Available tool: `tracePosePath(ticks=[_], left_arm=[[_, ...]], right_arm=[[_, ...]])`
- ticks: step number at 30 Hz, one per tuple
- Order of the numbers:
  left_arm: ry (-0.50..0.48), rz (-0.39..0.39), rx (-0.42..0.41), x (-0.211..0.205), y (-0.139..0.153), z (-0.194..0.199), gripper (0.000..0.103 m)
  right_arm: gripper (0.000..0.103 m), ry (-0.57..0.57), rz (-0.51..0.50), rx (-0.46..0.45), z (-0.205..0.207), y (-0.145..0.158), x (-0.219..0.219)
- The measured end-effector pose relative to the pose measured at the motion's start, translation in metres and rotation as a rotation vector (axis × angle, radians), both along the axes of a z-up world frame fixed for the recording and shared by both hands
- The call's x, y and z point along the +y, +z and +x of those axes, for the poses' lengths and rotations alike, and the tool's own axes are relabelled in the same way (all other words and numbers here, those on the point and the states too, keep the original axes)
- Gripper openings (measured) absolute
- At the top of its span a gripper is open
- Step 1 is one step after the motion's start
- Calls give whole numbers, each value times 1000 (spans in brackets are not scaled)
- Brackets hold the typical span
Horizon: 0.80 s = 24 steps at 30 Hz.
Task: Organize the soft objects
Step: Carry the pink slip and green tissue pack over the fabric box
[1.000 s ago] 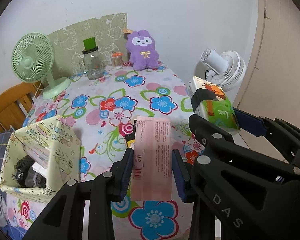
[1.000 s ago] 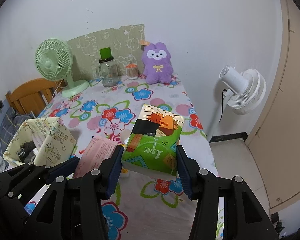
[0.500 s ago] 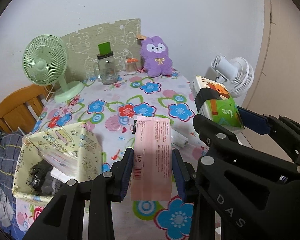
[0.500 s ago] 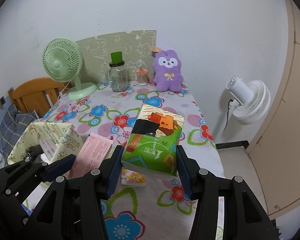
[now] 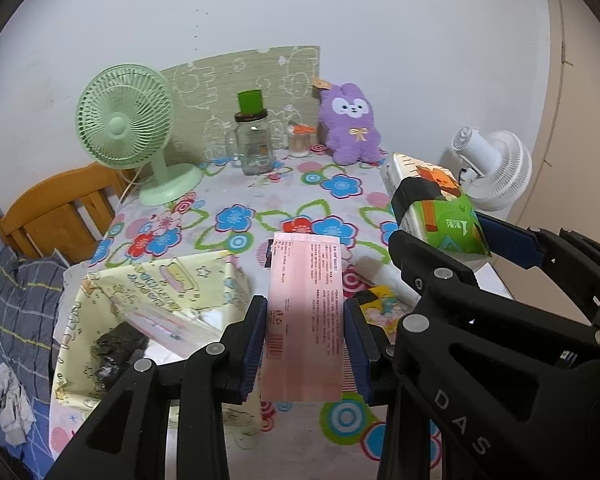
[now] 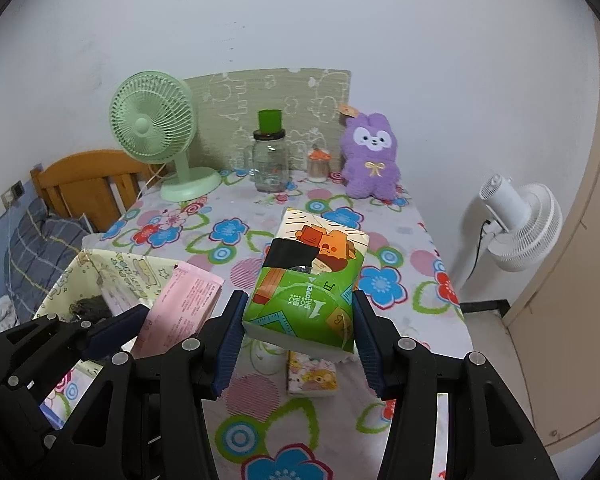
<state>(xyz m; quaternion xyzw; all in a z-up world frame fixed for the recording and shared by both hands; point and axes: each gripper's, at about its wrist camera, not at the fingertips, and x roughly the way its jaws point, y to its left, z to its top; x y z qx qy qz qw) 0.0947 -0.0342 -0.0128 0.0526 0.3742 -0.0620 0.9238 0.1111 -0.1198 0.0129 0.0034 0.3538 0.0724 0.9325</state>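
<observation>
Tissue packs are the load, 1 in each gripper, both carried above the flowered table.

Left wrist view: the left gripper has its jaws partly closed on a flat pink tissue pack, pads pressing its 2 long edges. The pack's long axis runs along the fingers, toward 12 o'clock. A yellow fabric bin sits at 9 to 10 o'clock from this gripper, just beside its left finger and below it, its mouth open, with dark cloth and another pink pack inside. That is the relation the coming move turns on, as I judge it: the bin lies to the left, and the left hand is the nearer one. At 2 o'clock the right gripper carries a green tissue pack.

Right wrist view: the right gripper is open about halfway, pads clamped on the 2 sides of the green tissue pack, whose long axis points to 12 o'clock. The bin lies at 9 o'clock, beyond the left gripper and its pink pack. A small cartoon-printed pack rests on the table directly beneath the green one. A purple plush rabbit sits at the far edge, 12 o'clock.
</observation>
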Motion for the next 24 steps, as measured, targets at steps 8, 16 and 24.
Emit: tracePosePath(ticks=[8,16,24], left_arm=[[43,9,-18,25,0,-1,39],[80,11,-28,49,0,1,39],[114,8,-27,74,-3,3,39]], right_arm=[[55,39,-5,-8,5,1,26],[55,82,-6,-7,10,3,53],[55,123,-15,-2,15,2,80]])
